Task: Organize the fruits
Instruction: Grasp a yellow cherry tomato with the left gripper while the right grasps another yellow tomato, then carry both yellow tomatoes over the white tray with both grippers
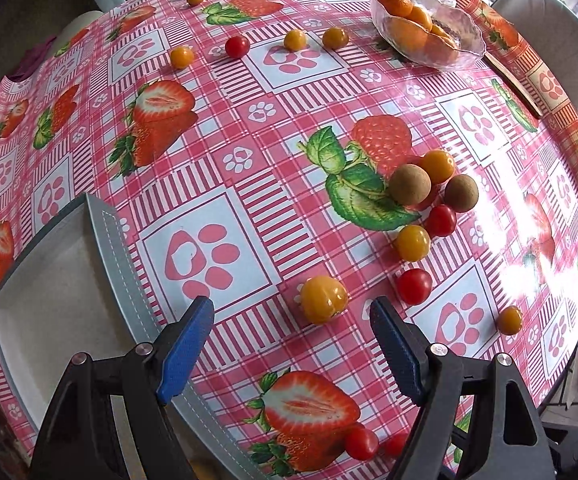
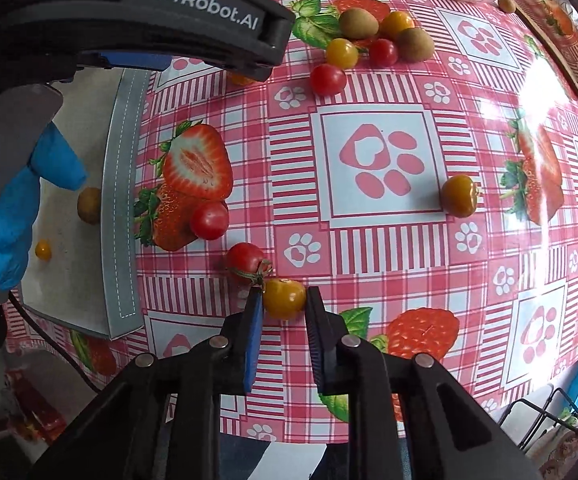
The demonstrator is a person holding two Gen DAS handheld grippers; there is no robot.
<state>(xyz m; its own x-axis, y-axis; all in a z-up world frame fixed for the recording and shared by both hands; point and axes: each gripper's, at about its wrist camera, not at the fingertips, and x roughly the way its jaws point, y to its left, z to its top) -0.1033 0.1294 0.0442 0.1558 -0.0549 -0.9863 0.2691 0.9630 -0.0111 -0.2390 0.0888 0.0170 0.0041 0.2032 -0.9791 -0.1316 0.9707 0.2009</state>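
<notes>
Small fruits lie scattered on a pink strawberry-print tablecloth (image 1: 249, 128). My left gripper (image 1: 291, 316) is open, low over the cloth, with a yellow tomato (image 1: 323, 299) just ahead between its fingertips. A grey tray (image 1: 49, 280) lies to its left. My right gripper (image 2: 283, 300) has its jaws closed around a yellow tomato (image 2: 285, 297) on the cloth, next to a red tomato with a stem (image 2: 245, 262). In the right wrist view the tray (image 2: 123, 208) holds a brown fruit (image 2: 89, 205) and a small yellow one (image 2: 43, 250).
A cluster of brown, yellow and red fruits (image 1: 425, 196) lies right of centre. A glass bowl of oranges (image 1: 425, 28) stands at the back right near the table edge. More tomatoes (image 1: 237, 46) dot the far cloth. The left gripper's body (image 2: 149, 20) overhangs the tray.
</notes>
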